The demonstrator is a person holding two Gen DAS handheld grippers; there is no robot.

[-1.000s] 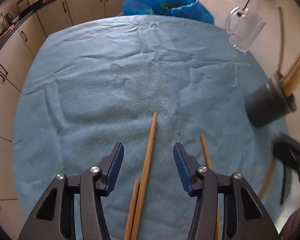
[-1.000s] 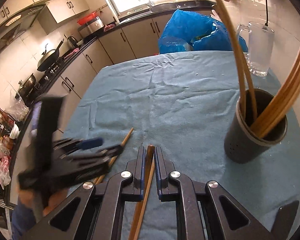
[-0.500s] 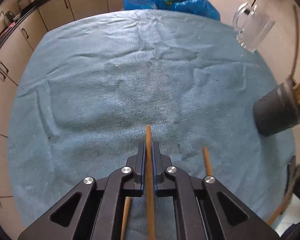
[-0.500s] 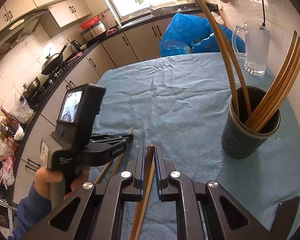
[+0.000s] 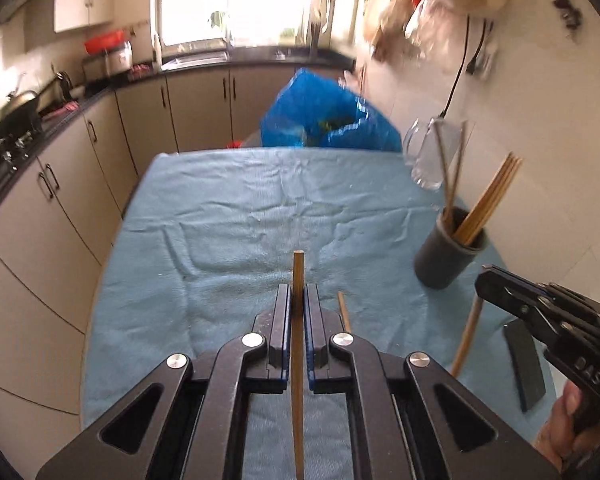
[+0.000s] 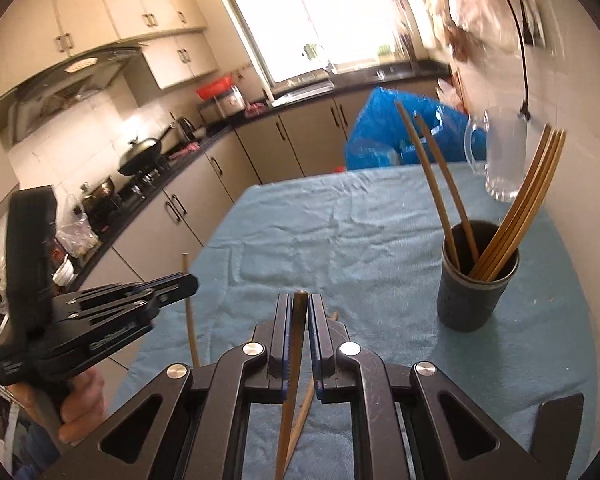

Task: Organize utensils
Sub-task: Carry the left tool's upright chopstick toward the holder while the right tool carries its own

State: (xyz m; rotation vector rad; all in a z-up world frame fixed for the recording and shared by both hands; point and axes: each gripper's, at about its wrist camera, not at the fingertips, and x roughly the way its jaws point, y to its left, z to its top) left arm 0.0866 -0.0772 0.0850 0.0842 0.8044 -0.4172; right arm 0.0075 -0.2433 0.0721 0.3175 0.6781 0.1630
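My left gripper (image 5: 297, 300) is shut on a wooden chopstick (image 5: 298, 276), lifted above the blue cloth (image 5: 240, 216); it also shows in the right wrist view (image 6: 180, 282) with its chopstick (image 6: 189, 312) upright. My right gripper (image 6: 300, 308) is shut on another chopstick (image 6: 298, 320); it shows at the right in the left wrist view (image 5: 488, 280). A dark grey holder (image 6: 474, 296) with several chopsticks stands at the right, ahead of my right gripper; it also shows in the left wrist view (image 5: 446, 260). One more chopstick (image 5: 343, 312) lies on the cloth.
A glass mug (image 6: 500, 156) stands beyond the holder by the wall. A blue plastic bag (image 5: 324, 120) sits at the table's far end. A dark flat object (image 5: 524, 364) lies near the right edge. Kitchen cabinets run along the left.
My left gripper closed on a chopstick and lifted it, tilting up from the cloth. My right gripper kept its chopstick and rose too.
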